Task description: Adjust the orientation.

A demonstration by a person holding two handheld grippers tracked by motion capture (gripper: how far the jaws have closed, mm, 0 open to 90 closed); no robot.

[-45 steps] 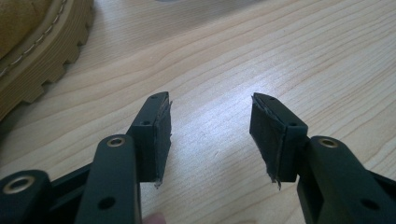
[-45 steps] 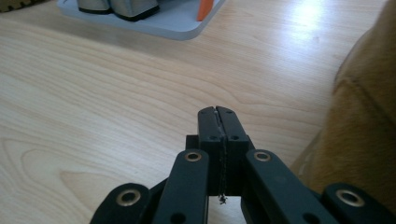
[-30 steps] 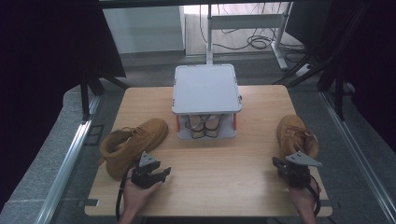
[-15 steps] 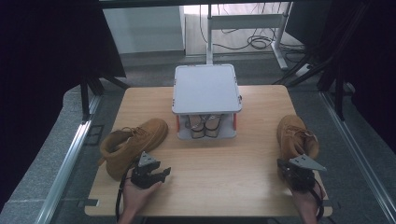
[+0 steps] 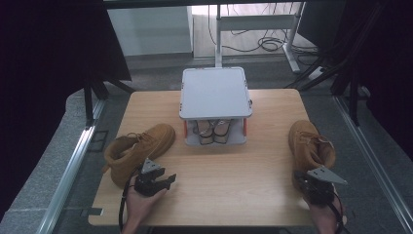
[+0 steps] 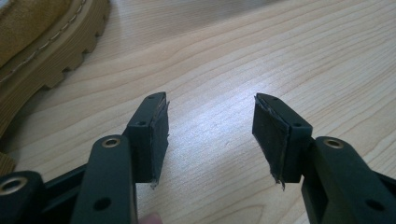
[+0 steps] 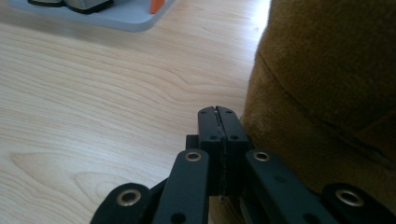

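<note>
left tool (image 5: 163, 181) hovers low over the tabletop (image 5: 229, 175), held in the person's left hand (image 5: 139, 204); its jaws stand apart, released, with bare wood between them and nothing gripped. in the left gripper view the left tool (image 6: 210, 126) shows both black pads clear of any object. the left boot (image 5: 139, 151) lies on its side just beside this tool, on the tool's left and slightly ahead; its lugged sole (image 6: 56, 51) shows at the upper left of that view, apart from the jaws. right tool (image 5: 311, 183) sits at the near right part of the tabletop, held in the right hand (image 5: 326, 217); its jaws are clenched together, pad against pad, gripping nothing. in the right gripper view the right tool (image 7: 218, 112) has its closed tips right at the heel of the right boot (image 7: 327, 84), which stands upright on the tool's right and ahead; actual contact cannot be confirmed. the same right boot (image 5: 309, 146) shows in the high view directly ahead of that tool. a grey two-level rack (image 5: 215, 92) stands well ahead of both tools at the middle of the tabletop, with sandals (image 5: 213, 130) on its lower shelf.
</note>
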